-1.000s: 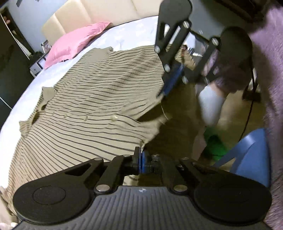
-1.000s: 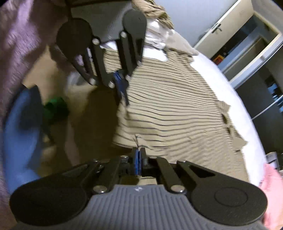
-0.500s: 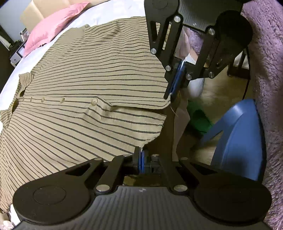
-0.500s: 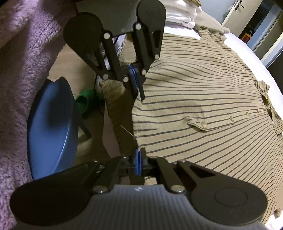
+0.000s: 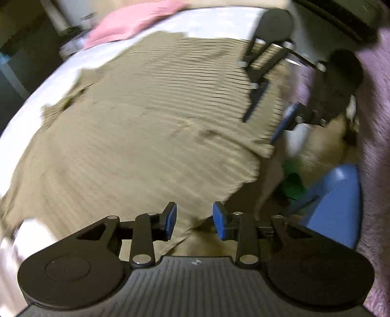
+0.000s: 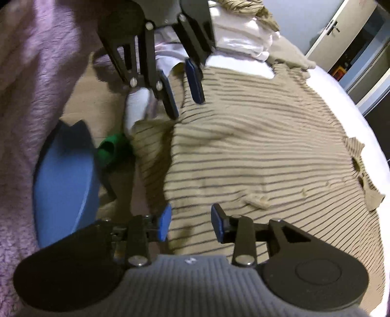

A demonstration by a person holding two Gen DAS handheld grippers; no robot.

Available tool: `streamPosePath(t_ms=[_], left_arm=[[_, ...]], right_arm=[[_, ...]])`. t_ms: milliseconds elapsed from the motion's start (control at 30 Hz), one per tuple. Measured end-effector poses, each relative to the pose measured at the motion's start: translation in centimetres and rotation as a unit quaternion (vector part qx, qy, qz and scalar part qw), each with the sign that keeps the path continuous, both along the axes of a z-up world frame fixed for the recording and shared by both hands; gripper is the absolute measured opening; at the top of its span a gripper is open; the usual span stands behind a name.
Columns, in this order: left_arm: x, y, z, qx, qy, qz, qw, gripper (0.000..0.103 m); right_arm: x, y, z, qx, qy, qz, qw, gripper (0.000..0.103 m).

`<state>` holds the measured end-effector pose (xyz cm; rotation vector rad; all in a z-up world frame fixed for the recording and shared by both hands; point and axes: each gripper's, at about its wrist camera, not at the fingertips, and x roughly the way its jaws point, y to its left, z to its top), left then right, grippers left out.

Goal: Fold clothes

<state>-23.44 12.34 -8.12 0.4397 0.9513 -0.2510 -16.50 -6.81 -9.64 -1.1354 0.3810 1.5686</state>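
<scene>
- A tan, dark-striped, button-front shirt [image 6: 256,156] lies spread flat, front side up, across a white-sheeted bed [image 6: 353,117]; this shirt is the landmark for everything below.
- The shirt's hem end drapes a little over the bed's near edge; its collar end points away, toward a pink pillow [image 5: 136,22] beyond the shirt.
- No fold shows in the shirt; the left wrist view is motion-blurred.
- The left gripper [image 5: 193,220] hovers just over one hem corner, its blue-padded jaws apart and holding nothing.
- The right gripper [image 6: 191,223] hovers at the other hem corner, its jaws also apart and empty.
- Beyond the shirt's far side sits a heap of pale crumpled clothes [image 6: 243,41].
- Below the hem, off the bed, are a blue plastic chair [image 6: 65,180], a green object [image 6: 113,148] on the floor, and a mauve fleecy sleeve [image 6: 36,61] of the person.
- Judgement: the spread shirt fits a garment laid out ready for folding, with both hem corners within reach.
- To fold well, I judge each jaw pair should take one layer cleanly at matching points, keep the edge taut between them, and line up edges squarely before letting go.
</scene>
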Motion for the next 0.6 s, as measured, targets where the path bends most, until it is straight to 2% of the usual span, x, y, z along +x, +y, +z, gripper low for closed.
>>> streamPosePath(t_ms=[67, 167, 233, 400, 467, 533, 567, 600], left_arm=[[-0.3, 1.6, 0.4, 0.006, -0.007, 0.053, 0.9986, 0.037], [-1.1, 4.0, 0.4, 0.028, -0.001, 0.136, 0.9903, 0.038], [-1.5, 5.5, 0.0, 0.037, 0.012, 0.185, 0.9819, 0.043], [-1.5, 7.8, -2.4, 0.058, 0.053, 0.241, 0.9675, 0.044], [-1.2, 8.6, -2.9, 0.057, 0.055, 0.255, 0.9637, 0.041], [-1.1, 9.2, -3.0, 0.050, 0.051, 0.266, 0.9613, 0.028], [-1.1, 9.4, -2.8, 0.048, 0.045, 0.270, 0.9606, 0.025], [-1.4, 9.6, -2.6, 0.050, 0.037, 0.271, 0.9605, 0.017]], right_arm=[[-0.1, 1.0, 0.2, 0.002, -0.007, 0.011, 1.000, 0.040], [-0.5, 2.4, 0.4, 0.002, -0.004, 0.040, 0.999, 0.042], [-1.0, 3.3, 0.6, 0.004, 0.005, 0.061, 0.998, 0.051], [-3.0, 6.2, 0.2, 0.014, 0.002, 0.091, 0.996, 0.058], [-3.9, 7.4, -0.3, 0.012, -0.011, 0.091, 0.996, 0.060], [-4.7, 8.3, -1.1, 0.002, -0.029, 0.089, 0.996, 0.060], [-4.9, 8.6, -1.4, -0.004, -0.035, 0.088, 0.995, 0.060], [-4.7, 8.6, -1.3, -0.007, -0.032, 0.087, 0.996, 0.056]])
